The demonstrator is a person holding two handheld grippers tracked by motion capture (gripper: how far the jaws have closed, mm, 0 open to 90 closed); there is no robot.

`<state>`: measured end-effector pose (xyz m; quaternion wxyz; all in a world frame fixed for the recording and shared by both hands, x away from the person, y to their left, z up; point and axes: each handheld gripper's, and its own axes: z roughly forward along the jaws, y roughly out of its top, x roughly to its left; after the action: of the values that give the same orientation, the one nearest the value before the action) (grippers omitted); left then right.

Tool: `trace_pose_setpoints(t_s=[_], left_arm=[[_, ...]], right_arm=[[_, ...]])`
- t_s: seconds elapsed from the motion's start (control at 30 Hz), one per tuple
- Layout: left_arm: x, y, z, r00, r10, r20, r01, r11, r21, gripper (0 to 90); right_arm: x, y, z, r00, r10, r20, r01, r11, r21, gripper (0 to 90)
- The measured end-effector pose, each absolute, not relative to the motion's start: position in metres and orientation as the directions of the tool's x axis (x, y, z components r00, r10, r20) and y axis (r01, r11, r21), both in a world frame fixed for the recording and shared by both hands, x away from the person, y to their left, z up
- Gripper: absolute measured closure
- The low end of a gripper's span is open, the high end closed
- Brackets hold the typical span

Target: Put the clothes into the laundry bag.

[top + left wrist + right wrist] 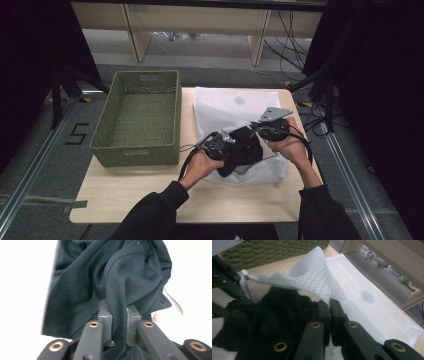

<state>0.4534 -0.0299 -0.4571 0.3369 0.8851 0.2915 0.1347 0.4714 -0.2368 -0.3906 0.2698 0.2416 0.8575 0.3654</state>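
At the near edge of the light wooden table (125, 195), the person's two dark sleeves come in, and each hand holds a gripper over a heap of cloth. The left gripper (119, 322) has its jaws pressed onto a thick fold of the black garment (112, 277), a soft, finely knitted fabric that bunches into deep folds above the jaws. In the high view the same garment (245, 147) sits crumpled between the two hands, on top of the near end of the white mesh laundry bag (225, 107).

The right gripper (329, 315) has its jaws nearly together, pinching an edge of the mesh bag (352, 290) and lifting it into a peaked flap just above the dark cloth (277, 312). The bag is a flat, pale netting with a diamond weave; a small round grey mark (367, 296) shows on its far part. Seen from the right gripper view, the left gripper's black linkage (227, 280) stands at the left beside the garment.

To the left of the bag, just beside it, stands a rectangular olive-green woven basket (140, 120), open-topped, overhanging the table's left edge. Beyond the table are pale wooden shelf legs (135, 35) and trailing black cables (290, 35) on the grey floor. A "5" (77, 134) is marked on the floor at the left.
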Motion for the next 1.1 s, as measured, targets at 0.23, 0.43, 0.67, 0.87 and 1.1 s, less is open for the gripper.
trace_pose_setpoints(t_s=[0.23, 0.43, 0.67, 0.87, 1.1], left_arm=[[0.479, -0.033, -0.448, 0.720, 0.692, -0.052, 0.485, -0.447, 0.752, 83.7], [0.483, -0.035, -0.466, 0.723, 0.684, -0.098, 0.523, -0.450, 0.724, 71.7], [0.456, -0.025, -0.458, 0.758, 0.651, -0.036, 0.495, -0.538, 0.682, 37.1], [0.447, -0.021, -0.474, 0.763, 0.646, -0.020, 0.514, -0.588, 0.625, 26.2], [0.463, -0.031, -0.487, 0.755, 0.656, 0.001, 0.503, -0.580, 0.641, 69.1]], right_arm=[[0.470, -0.237, -0.388, -0.749, 0.596, -0.291, 0.201, 0.622, 0.757, 89.8], [0.470, -0.239, -0.390, -0.746, 0.607, -0.274, 0.222, 0.615, 0.756, 89.8], [0.471, -0.242, -0.392, -0.743, 0.614, -0.266, 0.234, 0.610, 0.757, 89.8], [0.471, -0.239, -0.392, -0.745, 0.610, -0.272, 0.229, 0.616, 0.754, 89.8], [0.471, -0.238, -0.392, -0.750, 0.604, -0.270, 0.226, 0.617, 0.754, 89.8]])
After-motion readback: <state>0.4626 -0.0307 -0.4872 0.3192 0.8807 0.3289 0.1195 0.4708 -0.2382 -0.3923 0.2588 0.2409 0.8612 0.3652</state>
